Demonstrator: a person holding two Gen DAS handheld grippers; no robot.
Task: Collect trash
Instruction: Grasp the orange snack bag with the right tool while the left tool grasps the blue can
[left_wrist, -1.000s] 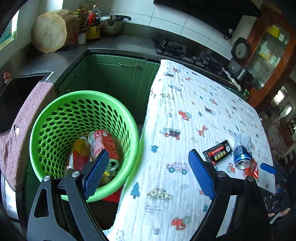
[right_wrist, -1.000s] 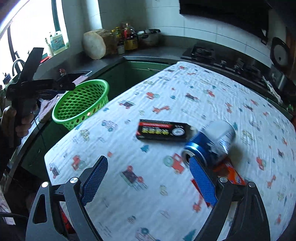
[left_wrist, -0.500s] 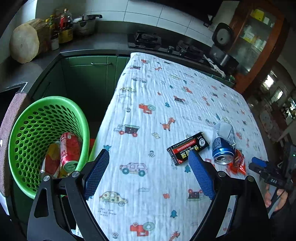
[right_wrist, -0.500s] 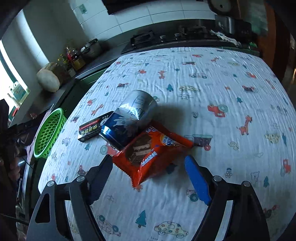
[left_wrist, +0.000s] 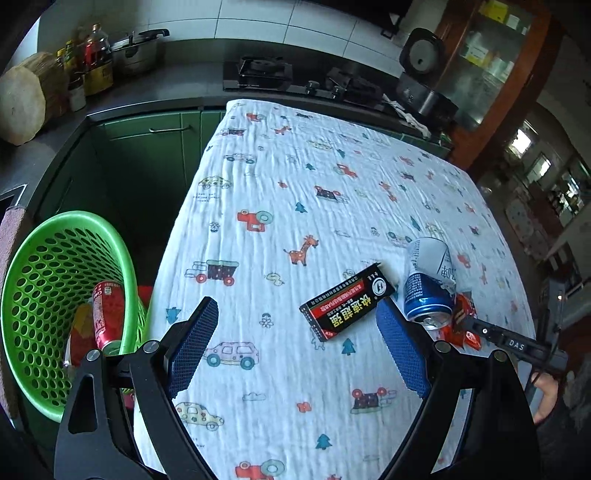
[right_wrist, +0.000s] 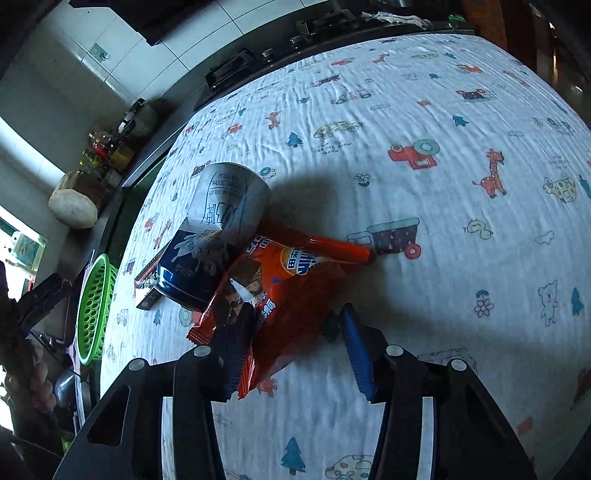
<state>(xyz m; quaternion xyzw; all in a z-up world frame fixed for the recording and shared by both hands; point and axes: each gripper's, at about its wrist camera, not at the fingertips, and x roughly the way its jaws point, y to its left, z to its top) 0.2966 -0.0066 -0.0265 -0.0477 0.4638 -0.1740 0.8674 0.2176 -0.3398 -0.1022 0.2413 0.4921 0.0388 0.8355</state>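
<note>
An orange snack wrapper (right_wrist: 295, 291) lies on the printed tablecloth (right_wrist: 443, 184), partly under a blue and white can (right_wrist: 214, 236) lying on its side. A black and red box (left_wrist: 345, 302) lies left of the can (left_wrist: 430, 284). My right gripper (right_wrist: 295, 339) is open, its fingers down on either side of the wrapper's near end. My left gripper (left_wrist: 295, 354) is open and empty above the table's near left part, just short of the box. The green basket (left_wrist: 48, 306) stands off the table's left edge with a red can (left_wrist: 107, 310) in it.
A kitchen counter with a stove (left_wrist: 266, 74), a pot, bottles and a wooden block (left_wrist: 26, 103) runs along the back. Green cabinets (left_wrist: 155, 147) stand between basket and counter. A wooden glass cabinet (left_wrist: 491, 55) is at the right.
My left gripper swung from over the basket to over the table, toward the box. My right gripper moved in and dropped over the orange wrapper, its fingers narrowing around it.
</note>
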